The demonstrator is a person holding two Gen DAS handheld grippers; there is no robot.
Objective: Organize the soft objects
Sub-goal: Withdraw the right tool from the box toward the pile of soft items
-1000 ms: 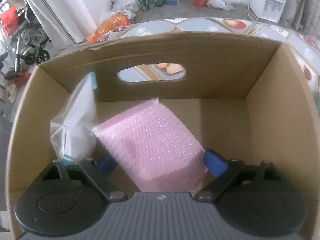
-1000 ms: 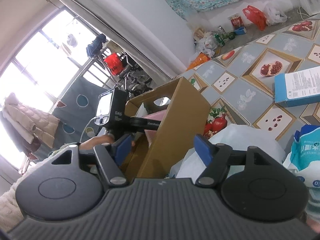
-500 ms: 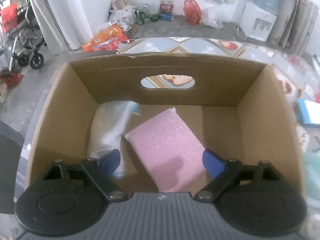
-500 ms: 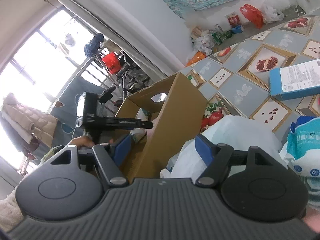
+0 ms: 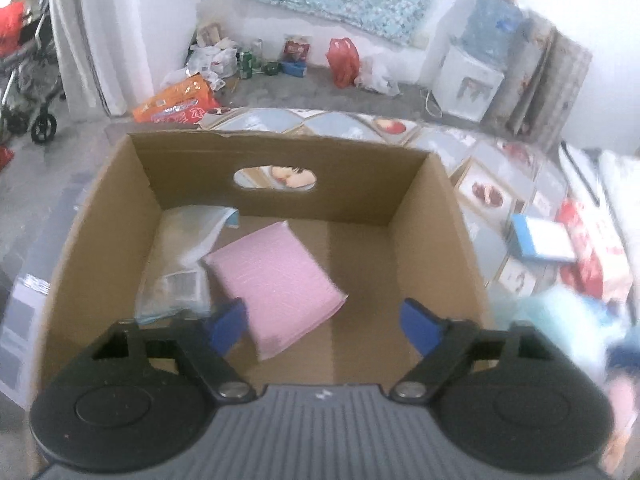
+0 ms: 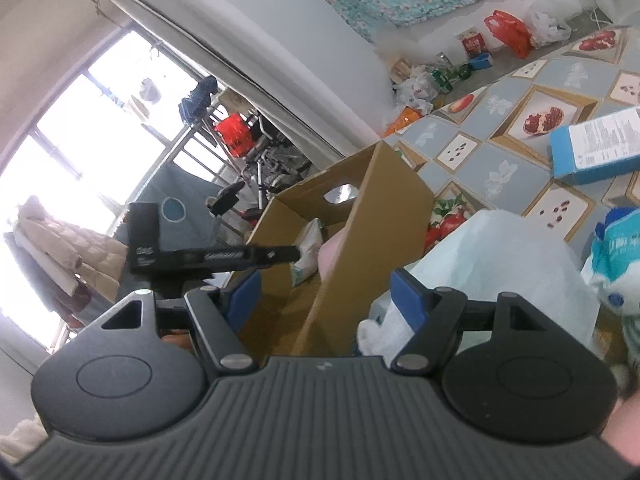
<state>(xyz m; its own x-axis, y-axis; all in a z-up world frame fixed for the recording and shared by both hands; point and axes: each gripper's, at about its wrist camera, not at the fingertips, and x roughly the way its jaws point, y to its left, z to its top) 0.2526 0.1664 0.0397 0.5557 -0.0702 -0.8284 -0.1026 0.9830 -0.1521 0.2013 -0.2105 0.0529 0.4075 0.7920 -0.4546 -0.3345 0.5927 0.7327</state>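
A pink soft pad (image 5: 276, 284) lies flat on the floor of an open cardboard box (image 5: 432, 216), beside a clear plastic packet (image 5: 180, 264) at the box's left. My left gripper (image 5: 322, 330) is open and empty, above the box's near edge. My right gripper (image 6: 326, 294) is open and empty, level with the box's outer wall (image 6: 372, 248). A white plastic bag (image 6: 500, 264) lies just right of it. A blue-and-white soft pack (image 6: 616, 256) sits at the far right. The left gripper's body (image 6: 208, 256) shows over the box in the right wrist view.
A blue flat carton (image 5: 542, 238) lies on the patterned mat (image 6: 500, 176) right of the box; it also shows in the right wrist view (image 6: 596, 148). A red packet (image 5: 588, 248) lies beyond it. Bags and cans (image 5: 240, 60) clutter the floor by the far wall.
My left gripper let go of the pink pad, which now lies flat in the box, and drew back and up. The plastic packet fell flat. My right gripper shifted slightly.
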